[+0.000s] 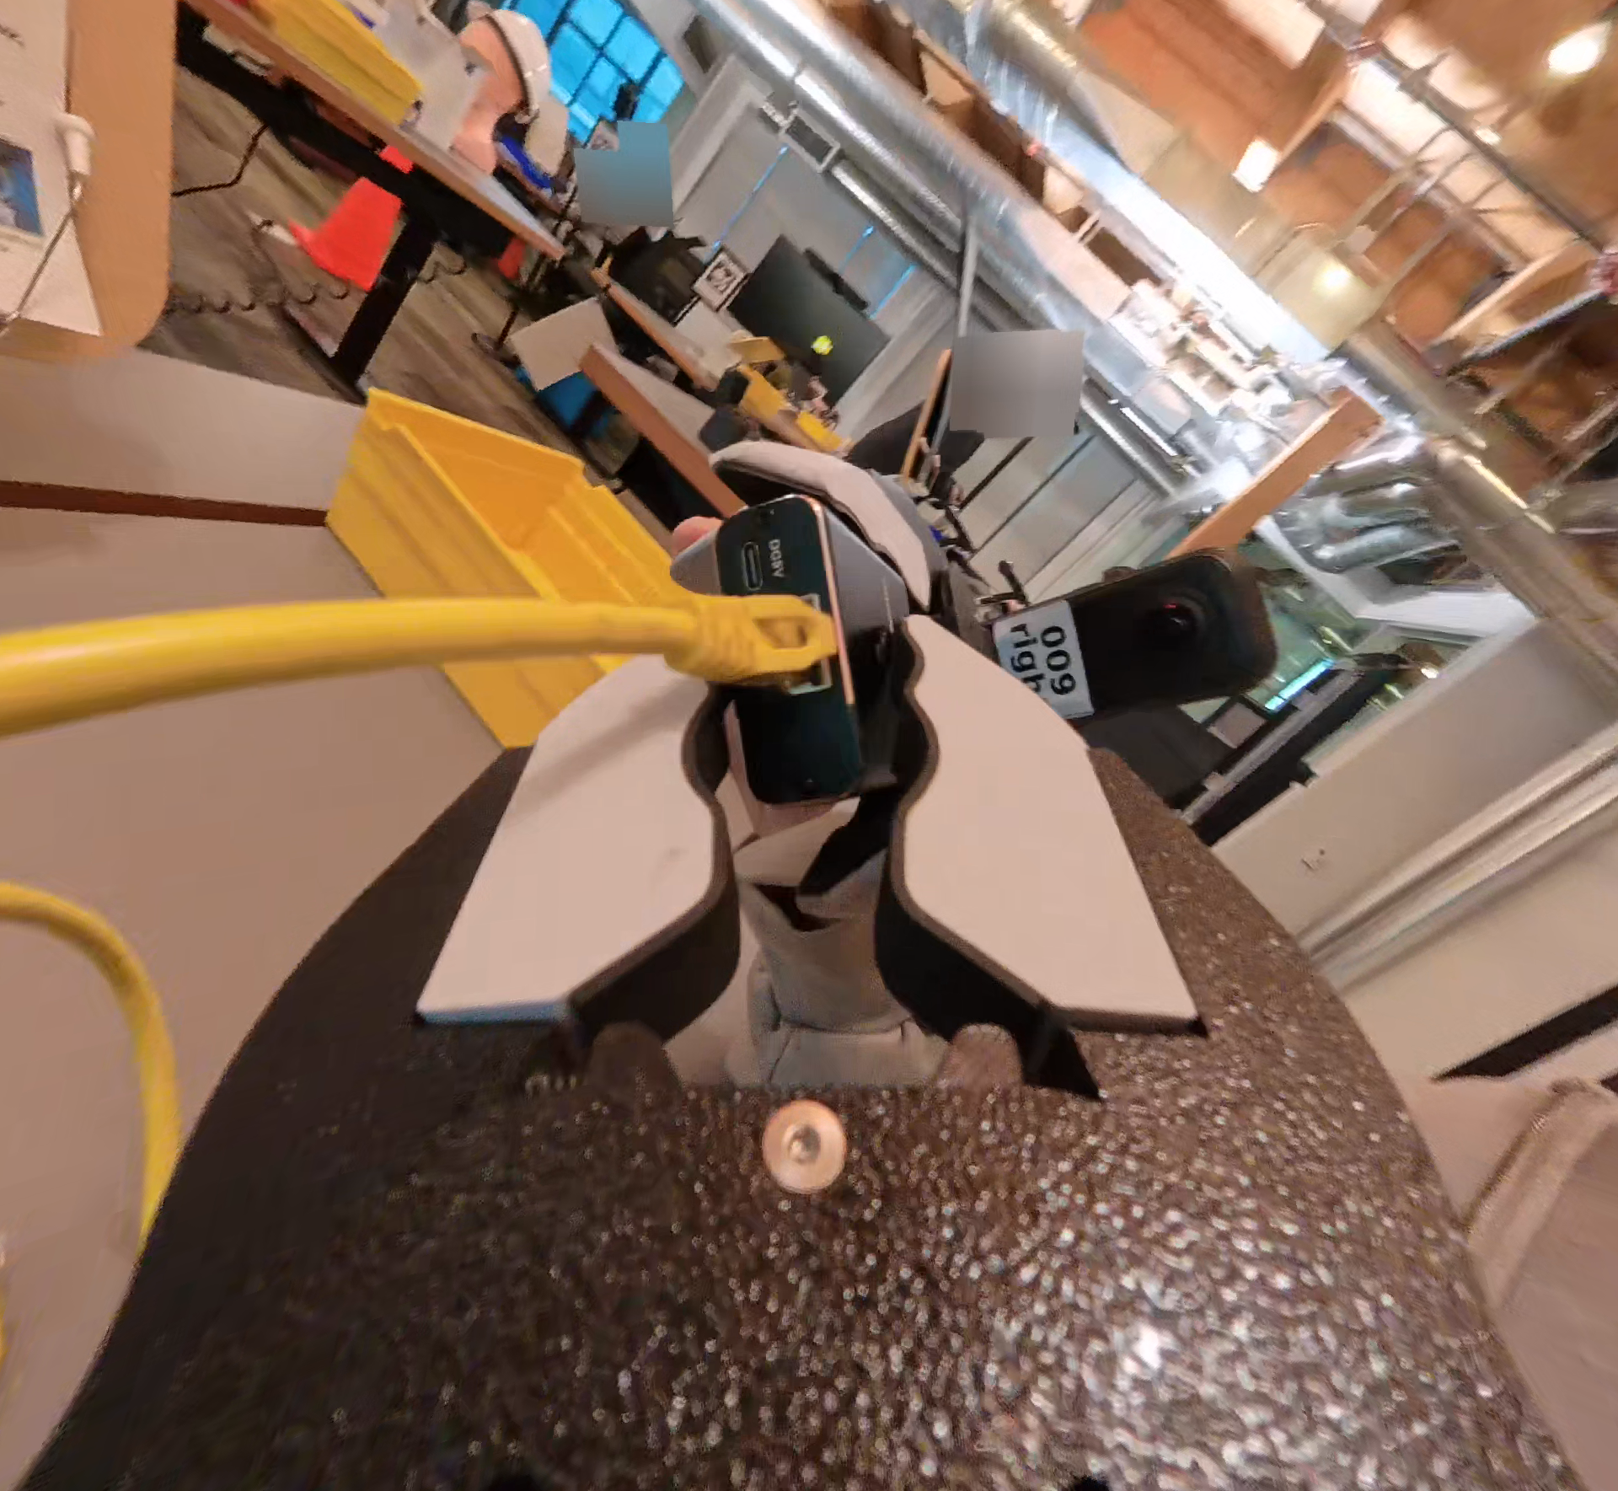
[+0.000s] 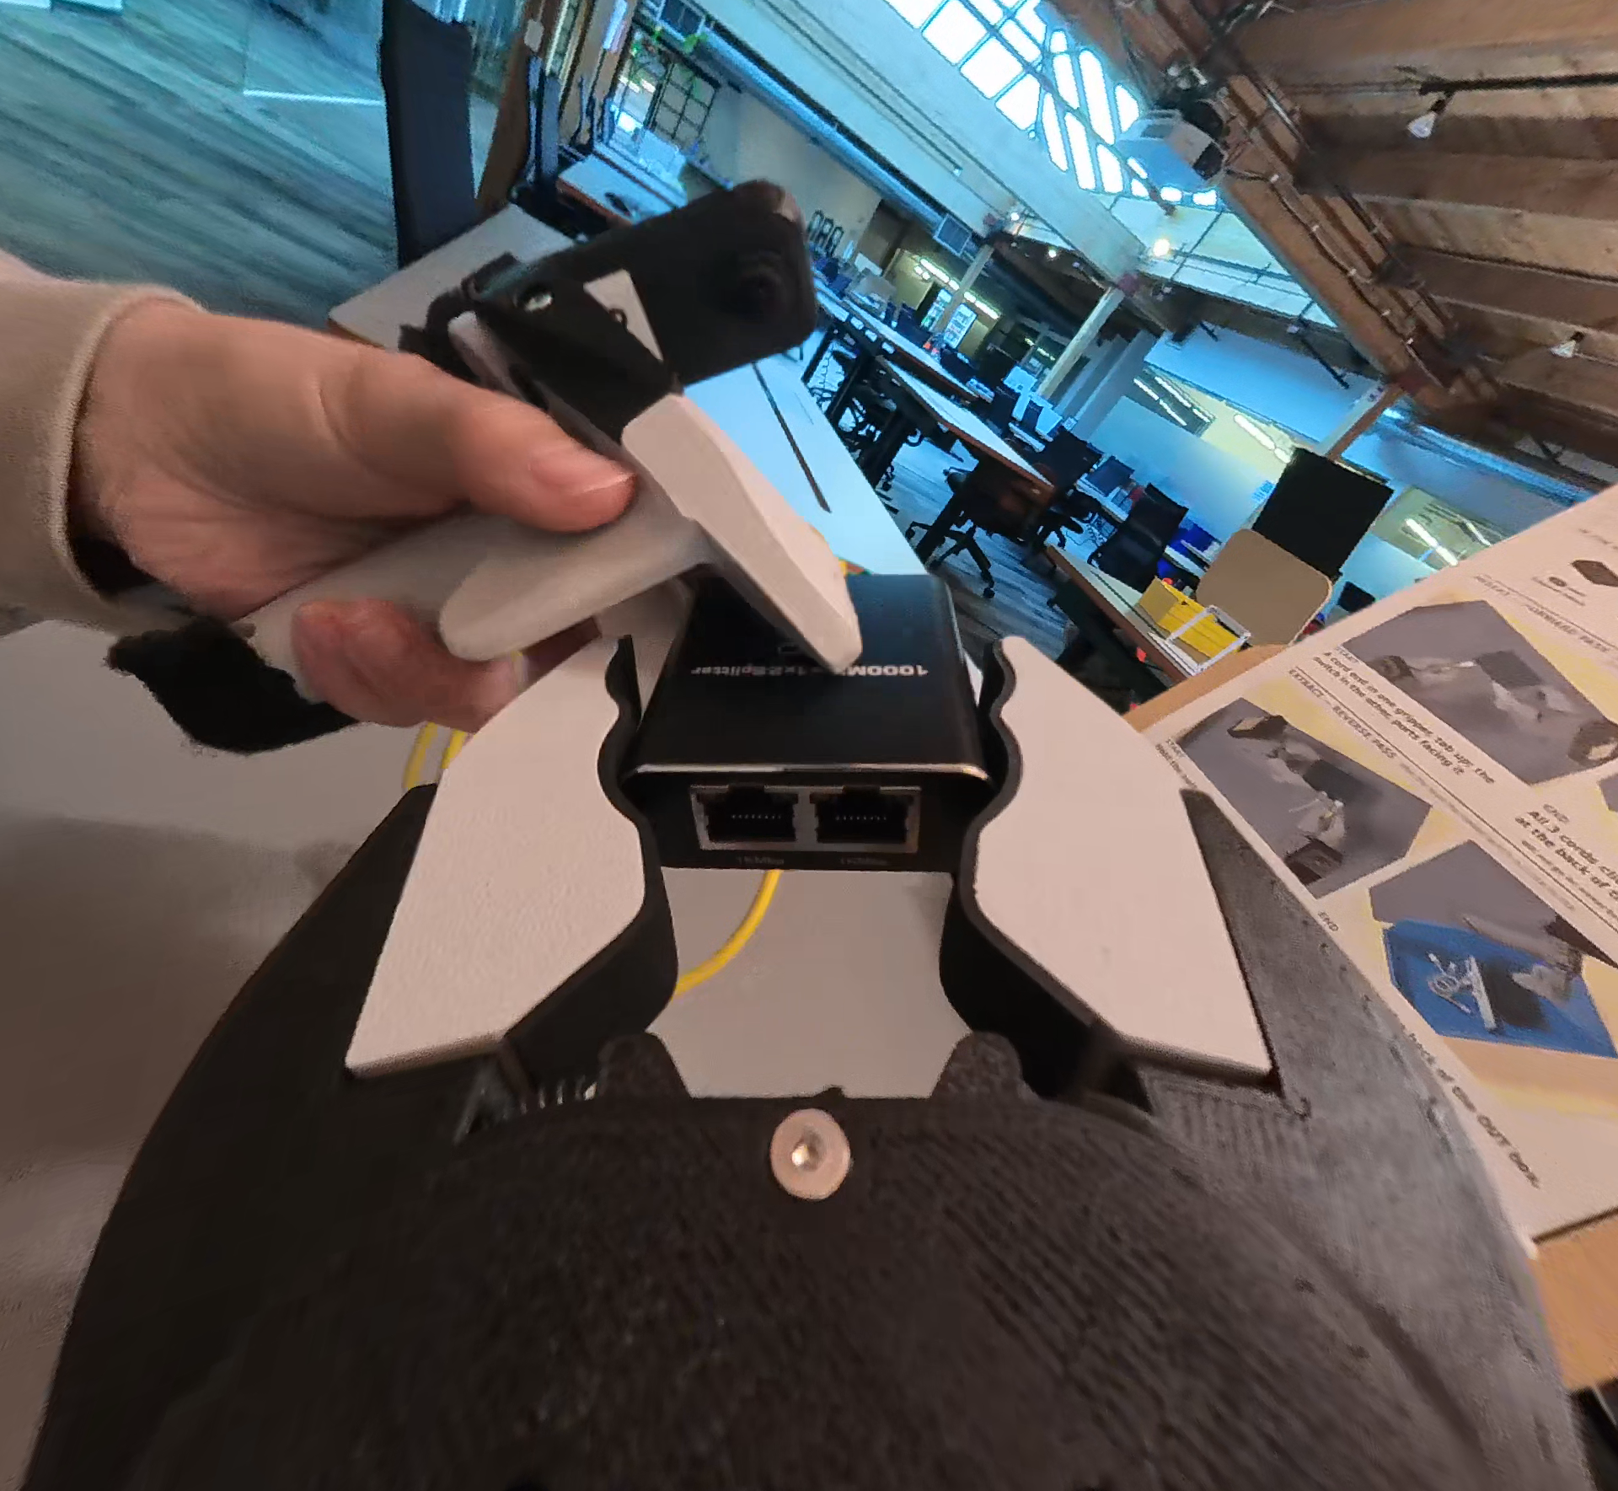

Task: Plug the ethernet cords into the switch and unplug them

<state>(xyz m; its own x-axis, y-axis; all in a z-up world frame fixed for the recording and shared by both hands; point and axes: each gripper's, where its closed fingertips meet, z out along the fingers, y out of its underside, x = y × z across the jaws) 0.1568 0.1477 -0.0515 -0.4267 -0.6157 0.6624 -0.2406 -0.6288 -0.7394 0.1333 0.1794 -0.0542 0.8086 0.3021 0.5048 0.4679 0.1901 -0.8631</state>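
My right gripper [image 2: 810, 757] is closed on the switch [image 2: 810, 713], a small black box, and its two fingers press the box on both sides. Two empty ports on the near face look toward my camera. The far end of the box is hidden behind the white finger of my left gripper [image 2: 753, 538], which my hand [image 2: 289, 486] holds just above it.

In the left wrist view the same switch [image 1: 792, 661] appears end-on between the tips of my left gripper [image 1: 801, 713]. I cannot tell if these fingers really press it or only stand close around it, because the box covers the tips. The yellow ethernet cord [image 1: 350, 652] comes from the left, and its plug [image 1: 757, 643] sits in a port on this end. How deep it sits, I cannot see.

The cord runs out of the picture at the left edge. Another yellow loop [image 1: 131, 1037] lies lower on the grey bench [image 1: 175, 792]. Behind stand yellow bins [image 1: 490, 538], partly covered by the cord.
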